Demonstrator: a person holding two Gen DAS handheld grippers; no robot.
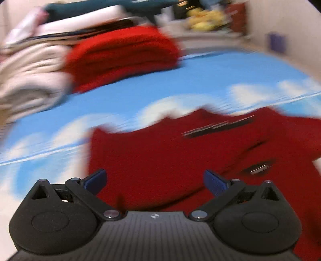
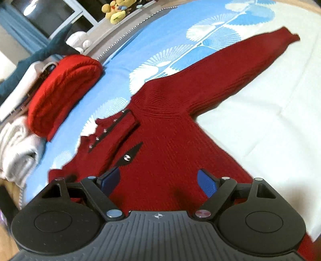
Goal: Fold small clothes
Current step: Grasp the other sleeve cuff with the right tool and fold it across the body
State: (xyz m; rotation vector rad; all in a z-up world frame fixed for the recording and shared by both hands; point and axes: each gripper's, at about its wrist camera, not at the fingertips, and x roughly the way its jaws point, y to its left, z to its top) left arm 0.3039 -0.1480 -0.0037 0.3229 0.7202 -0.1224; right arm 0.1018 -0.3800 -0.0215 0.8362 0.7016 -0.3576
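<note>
A dark red knitted sweater (image 2: 170, 128) lies flat on the blue and white bedspread (image 2: 140, 40). One sleeve (image 2: 240, 66) stretches out to the upper right; the other is folded across the chest, its cuff with small buttons (image 2: 114, 128) showing. My right gripper (image 2: 158, 181) hovers over the sweater's body, open, nothing between its blue pads. In the blurred left wrist view the same sweater (image 1: 170, 156) fills the lower middle. My left gripper (image 1: 155, 181) stands wide open above it, holding nothing.
A folded bright red knit (image 2: 64, 88) sits on the bed at the left, beside a stack of white and cream folded clothes (image 2: 18, 144). Yellow plush toys (image 2: 116, 12) sit on a ledge behind the bed. White bedspread (image 2: 270, 130) lies to the right of the sweater.
</note>
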